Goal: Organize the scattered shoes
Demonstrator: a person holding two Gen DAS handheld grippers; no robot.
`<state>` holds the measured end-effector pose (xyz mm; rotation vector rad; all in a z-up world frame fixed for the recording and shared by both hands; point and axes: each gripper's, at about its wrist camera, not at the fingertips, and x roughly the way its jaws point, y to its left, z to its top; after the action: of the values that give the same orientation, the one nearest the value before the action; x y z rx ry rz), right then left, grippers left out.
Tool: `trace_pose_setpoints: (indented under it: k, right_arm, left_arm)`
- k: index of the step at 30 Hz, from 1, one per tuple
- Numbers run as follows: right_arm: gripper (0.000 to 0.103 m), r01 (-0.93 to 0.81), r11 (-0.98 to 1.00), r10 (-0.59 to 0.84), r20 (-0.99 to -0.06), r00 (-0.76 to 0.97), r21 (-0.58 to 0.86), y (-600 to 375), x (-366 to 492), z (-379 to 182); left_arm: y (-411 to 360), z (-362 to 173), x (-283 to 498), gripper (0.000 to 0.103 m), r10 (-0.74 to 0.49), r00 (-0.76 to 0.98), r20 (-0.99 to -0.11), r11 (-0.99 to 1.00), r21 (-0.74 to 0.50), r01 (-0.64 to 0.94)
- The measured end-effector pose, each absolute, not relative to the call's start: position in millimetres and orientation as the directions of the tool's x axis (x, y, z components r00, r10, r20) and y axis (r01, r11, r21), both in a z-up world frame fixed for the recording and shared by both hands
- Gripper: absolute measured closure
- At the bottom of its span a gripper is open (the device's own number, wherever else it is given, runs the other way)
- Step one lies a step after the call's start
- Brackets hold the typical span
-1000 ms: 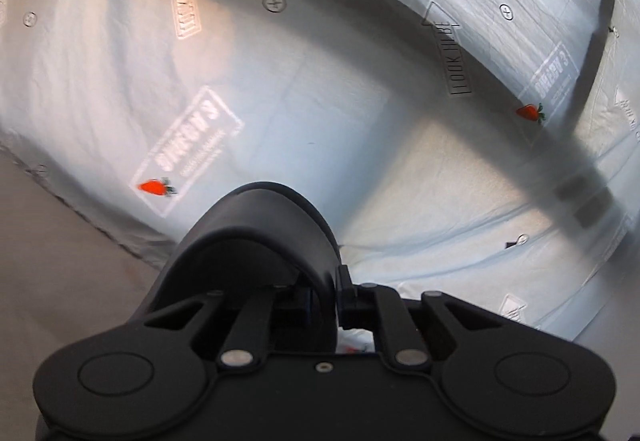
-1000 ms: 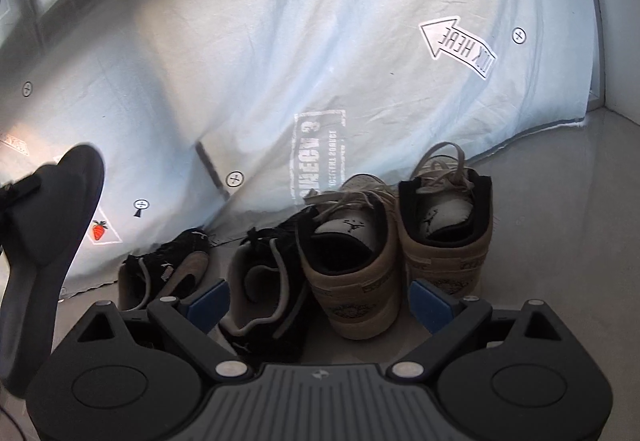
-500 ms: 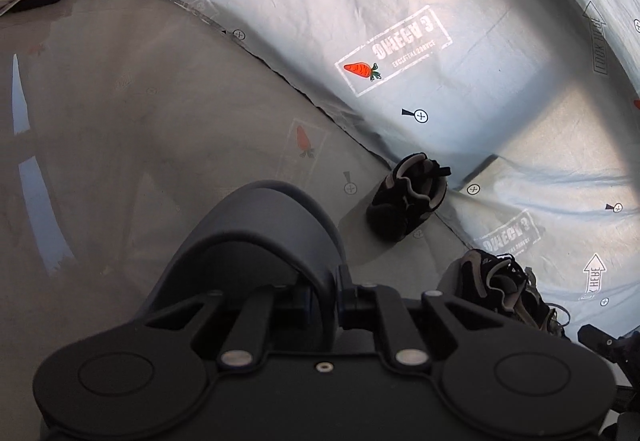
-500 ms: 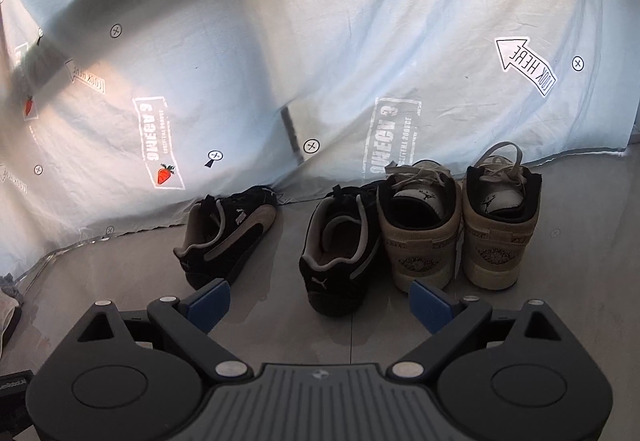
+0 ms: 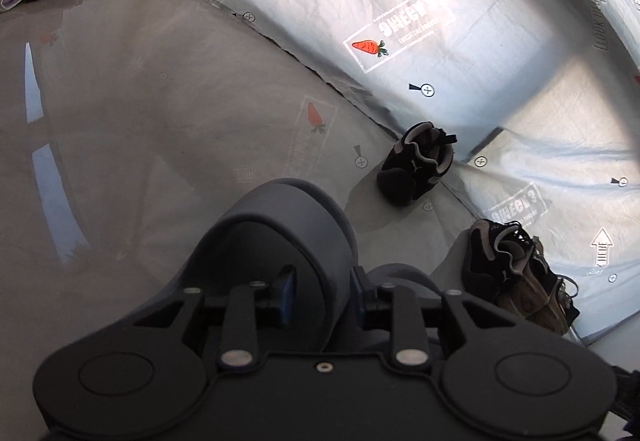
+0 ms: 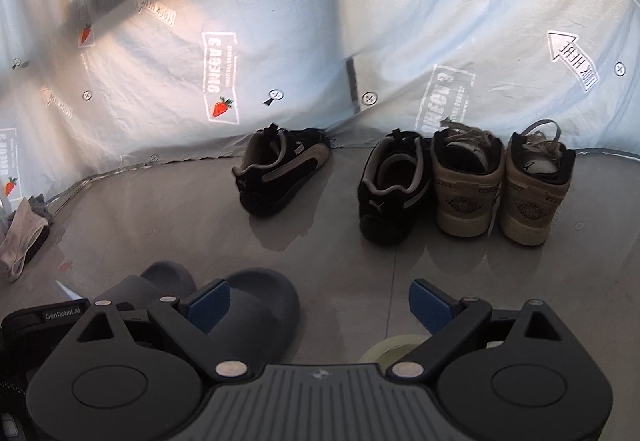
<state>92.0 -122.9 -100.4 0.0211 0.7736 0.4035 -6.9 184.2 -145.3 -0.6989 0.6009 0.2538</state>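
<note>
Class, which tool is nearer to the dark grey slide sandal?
Left. The left tool is shut on the slide sandal. The right tool is open, with the sandal just beyond its left finger.

The left gripper (image 5: 320, 293) hides the rear of the grey slide (image 5: 280, 237) it clamps; a second slide (image 6: 256, 297) sits half behind the right gripper (image 6: 320, 301), a tape roll (image 6: 390, 347) mostly so (sheet (image 6: 280, 21) lettering unreadable).

Left claw (image 5: 320, 295) clamped on a dark slide sandal (image 5: 280, 237), above grey floor (image 5: 140, 121), black sneaker (image 5: 416, 169) near the sheet (image 5: 500, 41).
</note>
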Motion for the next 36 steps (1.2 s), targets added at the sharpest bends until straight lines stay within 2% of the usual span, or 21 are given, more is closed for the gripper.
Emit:
trace_pose_setpoints:
  k: [2, 6, 8, 9, 10, 11, 13, 14, 18, 21, 25, 27, 28, 29, 30, 31, 34, 36]
  right_arm:
    - [0.009, -0.387, 0.905, 0.390, -0.701, 0.597, 0.175, -113.7, 85.6, -108.3]
    - [0.025, -0.441, 0.877, 0.420, -0.750, 0.510, 0.191, -86.2, 73.8, -126.8]
    - [0.047, -0.452, 0.871, 0.419, -0.772, 0.478, 0.192, -74.0, 72.1, -136.1]
    - [0.052, -0.457, 0.869, 0.416, -0.783, 0.463, 0.191, -68.3, 71.9, -140.9]
    - [0.065, -0.455, 0.869, 0.411, -0.797, 0.443, 0.195, -63.8, 71.9, -146.1]
    - [0.084, -0.442, 0.873, 0.402, -0.816, 0.415, 0.206, -61.2, 72.0, -152.0]
    - [0.092, -0.392, 0.888, 0.393, -0.839, 0.377, 0.240, -58.9, 71.3, -161.5]
    - [0.100, -0.364, 0.895, 0.391, -0.845, 0.365, 0.257, -57.7, 70.4, -164.8]
    - [0.100, -0.347, 0.909, 0.355, -0.863, 0.359, 0.230, -36.2, 63.0, -162.5]
    - [0.099, -0.354, 0.894, 0.388, -0.869, 0.308, 0.274, -22.6, 58.3, -162.8]
    - [0.094, -0.498, 0.801, 0.485, -0.847, 0.216, 0.331, -12.1, 59.1, -156.5]
    - [0.075, -0.589, 0.727, 0.534, -0.830, 0.162, 0.353, -11.8, 62.3, -145.4]
    - [0.058, -0.636, 0.694, 0.545, -0.823, 0.159, 0.337, -13.5, 64.8, -137.2]
    - [0.042, -0.686, 0.661, 0.551, -0.817, 0.171, 0.302, -15.9, 68.2, -127.2]
    - [0.034, -0.728, 0.642, 0.545, -0.811, 0.213, 0.241, -18.5, 73.8, -116.1]
    - [0.022, -0.742, 0.643, 0.533, -0.807, 0.256, 0.189, -19.4, 79.7, -109.6]
    - [0.019, -0.743, 0.660, 0.496, -0.806, 0.323, 0.109, -17.1, 106.3, -104.6]
    - [0.019, -0.771, 0.623, 0.492, -0.833, 0.252, 0.135, -7.9, 127.1, -117.1]
  left_arm:
    - [186.3, -139.1, -25.0, 0.063, 0.041, 0.811, -0.584, 0.731, -0.536, -0.423]
    - [188.5, -132.7, -57.8, 0.062, 0.051, 0.818, -0.573, 0.701, -0.563, -0.438]
    - [186.5, -129.2, -68.4, 0.062, 0.056, 0.820, -0.569, 0.708, -0.556, -0.434]
    - [183.9, -126.8, -74.3, 0.062, 0.063, 0.818, -0.572, 0.724, -0.538, -0.432]
    - [181.8, -124.8, -79.0, 0.062, 0.076, 0.814, -0.576, 0.735, -0.519, -0.436]
    - [179.8, -122.8, -83.7, 0.062, 0.089, 0.810, -0.579, 0.746, -0.501, -0.440]
    - [178.9, -120.7, -96.3, 0.062, 0.101, 0.806, -0.584, 0.748, -0.489, -0.448]
    - [179.6, -120.1, -102.5, 0.062, 0.106, 0.802, -0.588, 0.744, -0.488, -0.457]
    - [185.8, -120.4, -113.0, 0.062, 0.112, 0.790, -0.602, 0.736, -0.484, -0.474]
    - [191.9, -123.2, -111.4, 0.062, 0.115, 0.795, -0.596, 0.738, -0.484, -0.470]
    - [203.0, -123.6, -104.2, 0.062, 0.123, 0.803, -0.583, 0.730, -0.495, -0.471]
    - [207.6, -121.3, -99.9, 0.062, 0.119, 0.812, -0.571, 0.735, -0.499, -0.459]
    - [208.9, -121.1, -97.1, 0.062, 0.114, 0.814, -0.570, 0.743, -0.494, -0.451]
    - [210.2, -121.0, -94.3, 0.062, 0.110, 0.815, -0.569, 0.752, -0.489, -0.442]
    - [210.8, -121.9, -91.3, 0.062, 0.104, 0.815, -0.571, 0.757, -0.486, -0.437]
    - [211.4, -122.8, -88.4, 0.062, 0.098, 0.814, -0.573, 0.762, -0.483, -0.431]
    - [212.0, -125.8, -83.3, 0.062, 0.072, 0.815, -0.575, 0.759, -0.498, -0.418]
    - [210.4, -126.0, -83.0, 0.062, 0.063, 0.817, -0.573, 0.761, -0.502, -0.411]
